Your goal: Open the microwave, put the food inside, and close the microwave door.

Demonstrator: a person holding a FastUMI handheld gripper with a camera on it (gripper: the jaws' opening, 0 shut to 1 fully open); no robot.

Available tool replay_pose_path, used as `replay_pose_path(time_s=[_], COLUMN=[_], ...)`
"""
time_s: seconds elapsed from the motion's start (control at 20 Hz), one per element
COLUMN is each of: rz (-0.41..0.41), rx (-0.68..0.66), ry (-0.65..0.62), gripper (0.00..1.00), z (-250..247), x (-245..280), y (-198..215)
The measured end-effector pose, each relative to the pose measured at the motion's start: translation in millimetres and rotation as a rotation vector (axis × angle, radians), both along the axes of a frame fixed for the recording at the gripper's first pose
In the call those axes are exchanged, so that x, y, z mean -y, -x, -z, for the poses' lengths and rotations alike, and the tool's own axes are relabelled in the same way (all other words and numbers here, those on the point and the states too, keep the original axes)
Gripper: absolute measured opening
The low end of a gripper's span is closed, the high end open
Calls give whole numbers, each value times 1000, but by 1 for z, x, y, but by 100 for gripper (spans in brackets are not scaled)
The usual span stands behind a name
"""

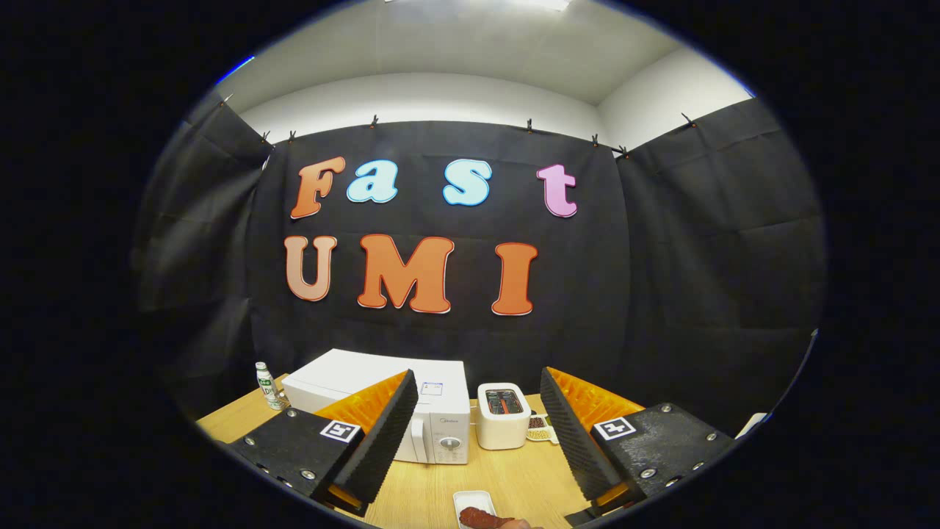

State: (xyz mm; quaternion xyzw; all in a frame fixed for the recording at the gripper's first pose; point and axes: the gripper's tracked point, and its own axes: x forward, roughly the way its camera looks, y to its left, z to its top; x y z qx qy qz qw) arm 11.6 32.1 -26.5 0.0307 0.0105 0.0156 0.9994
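The tool is held level above the tabletop, its fingers spread wide and gripping nothing. The food lies on a small white tray low between the fingers. Beyond them the white microwave stands with its door closed, a toaster just beside it.

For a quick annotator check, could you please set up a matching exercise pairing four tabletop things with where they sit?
Things:
1. white box-shaped microwave
2. white toaster
3. small white plastic bottle with green label
4. white rectangular dish of reddish food

Places:
A. nearest, between the open gripper fingers
B. left of the microwave
C. partly behind the left finger
D. right of the microwave

Pairs: 1-C, 2-D, 3-B, 4-A
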Motion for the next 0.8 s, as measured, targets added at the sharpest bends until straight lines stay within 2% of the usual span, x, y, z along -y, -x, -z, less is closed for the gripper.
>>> replay_pose_path(time_s=[0.15, 0.45, 0.8], rz=[33, 25, -47], rx=[-9, -26, -88], ry=[21, 36, -28], gripper=[100, 99, 99], z=[10, 21, 63], x=[6, -3, -40], y=[-7, -11, -36])
